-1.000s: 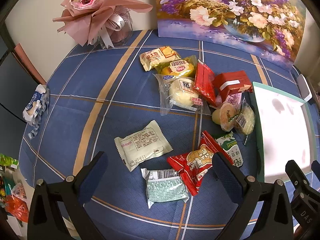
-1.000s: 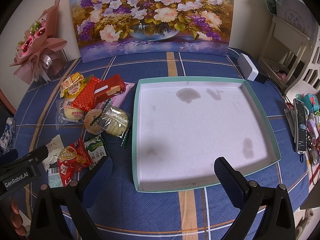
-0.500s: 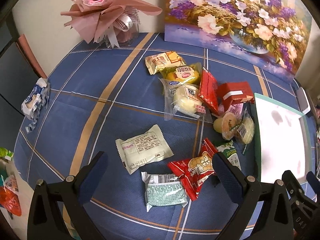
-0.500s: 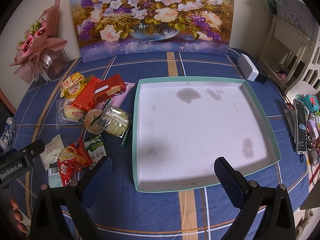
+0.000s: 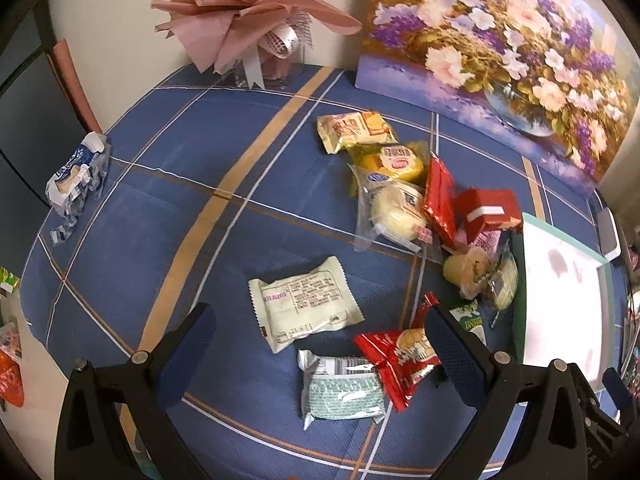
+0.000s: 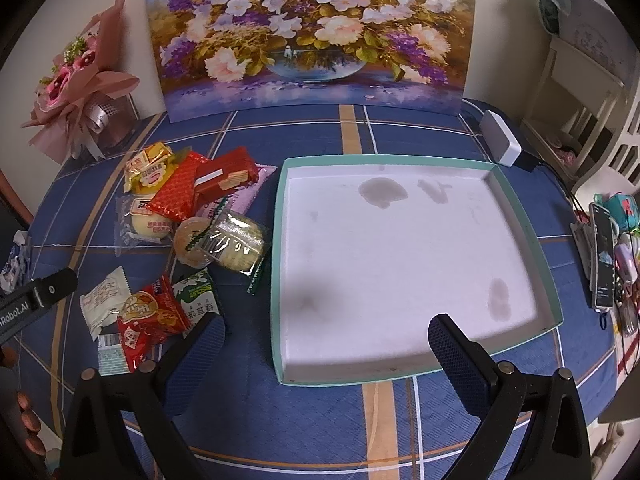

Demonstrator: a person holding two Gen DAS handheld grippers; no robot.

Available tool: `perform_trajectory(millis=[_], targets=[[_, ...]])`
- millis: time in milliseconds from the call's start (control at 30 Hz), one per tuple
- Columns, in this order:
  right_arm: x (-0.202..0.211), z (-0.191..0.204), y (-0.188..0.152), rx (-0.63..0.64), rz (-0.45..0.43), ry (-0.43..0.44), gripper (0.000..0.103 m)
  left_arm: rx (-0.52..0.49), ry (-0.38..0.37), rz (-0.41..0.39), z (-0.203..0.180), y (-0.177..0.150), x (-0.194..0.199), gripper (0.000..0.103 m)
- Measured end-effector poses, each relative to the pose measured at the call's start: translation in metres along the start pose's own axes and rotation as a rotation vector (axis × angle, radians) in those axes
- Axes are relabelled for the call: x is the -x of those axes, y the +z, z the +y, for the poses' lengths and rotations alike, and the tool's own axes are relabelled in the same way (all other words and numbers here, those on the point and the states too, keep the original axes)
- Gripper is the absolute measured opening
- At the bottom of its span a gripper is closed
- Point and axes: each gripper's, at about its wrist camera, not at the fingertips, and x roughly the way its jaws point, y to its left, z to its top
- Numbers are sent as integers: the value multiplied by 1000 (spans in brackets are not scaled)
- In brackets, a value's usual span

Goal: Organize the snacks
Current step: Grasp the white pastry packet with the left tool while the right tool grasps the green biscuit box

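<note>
Both tongs gape wide, left tongs [image 5: 320,344] above the white packet [image 5: 304,308], right tongs [image 6: 326,344] over the teal tray [image 6: 516,216], nothing gripped.

1. The tray [image 6: 520,216] holds nothing; its floor is open from above.
2. Snacks [image 6: 188,216] crowd the tray's left wall.
3. The painting [image 6: 312,32] and bouquet [image 6: 80,80] block the far edge.

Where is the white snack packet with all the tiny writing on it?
In the left wrist view the white snack packet lies flat on the blue tablecloth, near the middle, just beyond the pale green packet and left of the red packet.
</note>
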Motion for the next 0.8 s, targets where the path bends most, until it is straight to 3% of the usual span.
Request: perform_trajectory(millis=[267, 600, 800], targets=[[-5, 41, 17, 59, 5, 82, 103, 94, -7, -3, 31, 9, -8, 103], [-39, 87, 18, 123, 95, 144, 102, 84, 12, 74, 36, 15, -33, 103], [-59, 90, 18, 118, 139, 131, 77, 114, 16, 168, 36, 17, -67, 103]])
